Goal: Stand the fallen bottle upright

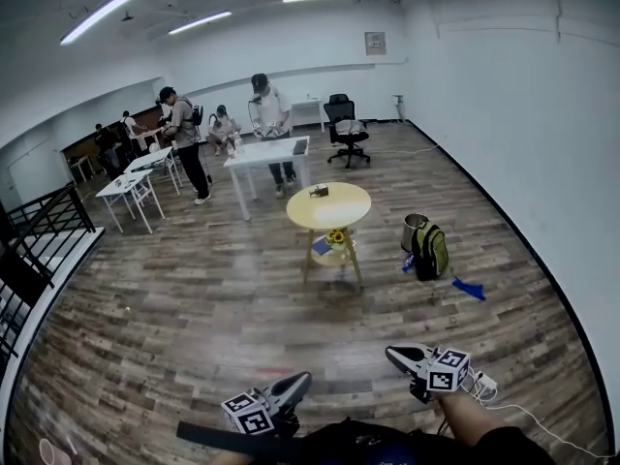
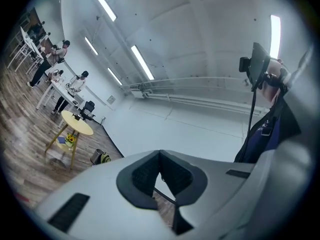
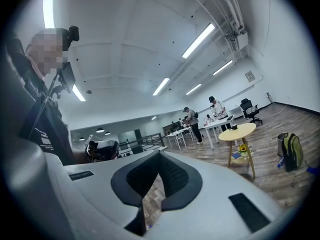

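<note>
I cannot make out a fallen bottle from here. A round yellow table [image 1: 329,206] stands mid-room with a small dark object [image 1: 319,191] on top and sunflowers [image 1: 335,237] on its lower shelf. The same table [image 2: 76,122] shows far off in the left gripper view, and the table [image 3: 239,131] appears again in the right gripper view. My left gripper [image 1: 302,380] and right gripper [image 1: 392,354] hang low near my body, well short of the table. Both are shut with nothing held: left gripper [image 2: 160,154], right gripper [image 3: 160,154].
A metal bin [image 1: 414,231] and a green backpack [image 1: 431,250] sit right of the table, a blue scrap [image 1: 468,288] nearer. Several people stand around white desks [image 1: 268,153] at the back. An office chair [image 1: 346,129] is beyond. A black railing [image 1: 39,240] runs along the left.
</note>
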Demonstrator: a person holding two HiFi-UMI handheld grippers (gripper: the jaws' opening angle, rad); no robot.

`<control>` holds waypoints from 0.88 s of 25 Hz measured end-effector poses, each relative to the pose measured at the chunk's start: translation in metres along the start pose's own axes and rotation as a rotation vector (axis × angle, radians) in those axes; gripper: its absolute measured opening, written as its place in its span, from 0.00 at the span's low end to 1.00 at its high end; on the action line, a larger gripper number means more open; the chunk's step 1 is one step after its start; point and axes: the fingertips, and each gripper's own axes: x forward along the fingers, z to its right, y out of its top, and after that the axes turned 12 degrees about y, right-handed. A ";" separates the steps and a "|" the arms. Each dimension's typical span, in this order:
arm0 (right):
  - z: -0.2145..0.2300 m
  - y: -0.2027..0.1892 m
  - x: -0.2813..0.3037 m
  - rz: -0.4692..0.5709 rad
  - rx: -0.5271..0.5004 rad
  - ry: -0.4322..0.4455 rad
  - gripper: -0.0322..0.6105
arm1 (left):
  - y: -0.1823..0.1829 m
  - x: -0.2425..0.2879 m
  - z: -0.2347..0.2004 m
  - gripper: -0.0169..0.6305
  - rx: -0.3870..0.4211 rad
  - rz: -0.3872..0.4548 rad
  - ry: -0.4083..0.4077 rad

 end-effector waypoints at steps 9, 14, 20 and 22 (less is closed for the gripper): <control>0.037 0.037 0.110 0.002 -0.063 -0.074 0.05 | 0.080 0.004 -0.113 0.04 0.037 -0.019 -0.116; 0.056 0.042 0.178 0.012 -0.078 -0.106 0.05 | 0.119 -0.007 -0.168 0.04 0.046 -0.033 -0.145; 0.078 0.023 0.230 -0.011 -0.046 -0.115 0.05 | 0.137 -0.006 -0.226 0.04 0.021 -0.057 -0.142; 0.090 0.023 0.236 -0.018 -0.038 -0.123 0.05 | 0.140 0.000 -0.238 0.04 0.010 -0.061 -0.141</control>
